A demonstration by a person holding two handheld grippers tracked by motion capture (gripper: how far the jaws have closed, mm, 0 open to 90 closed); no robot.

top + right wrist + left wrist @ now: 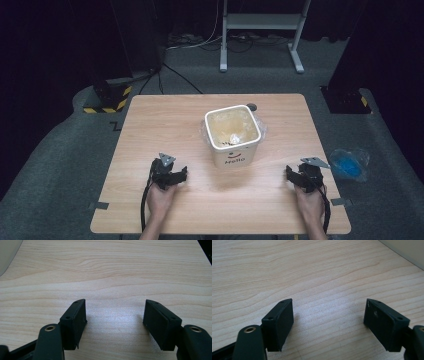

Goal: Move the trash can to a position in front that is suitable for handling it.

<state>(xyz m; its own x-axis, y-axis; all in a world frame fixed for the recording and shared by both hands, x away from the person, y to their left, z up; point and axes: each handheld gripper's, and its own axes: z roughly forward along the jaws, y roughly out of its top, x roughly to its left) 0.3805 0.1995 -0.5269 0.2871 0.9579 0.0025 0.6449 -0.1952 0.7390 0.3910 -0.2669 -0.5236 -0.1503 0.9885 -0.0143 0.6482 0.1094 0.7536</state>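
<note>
Both grippers (176,176) (295,176) agape beside bin (233,135)

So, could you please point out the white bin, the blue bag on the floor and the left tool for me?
white bin (235,156), high view, on its front wall.
blue bag (348,165), high view, on its blue middle.
left tool (328,322), left gripper view, midway between its open tips.

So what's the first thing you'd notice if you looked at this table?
A white square bin with a smiley face and a clear plastic liner stands in the middle of the wooden table. Nearer the person, the left gripper and right gripper rest on the wood on either side of it, both open with nothing between their jaws. A blue thing in a clear bag lies on the floor at the right.
</note>
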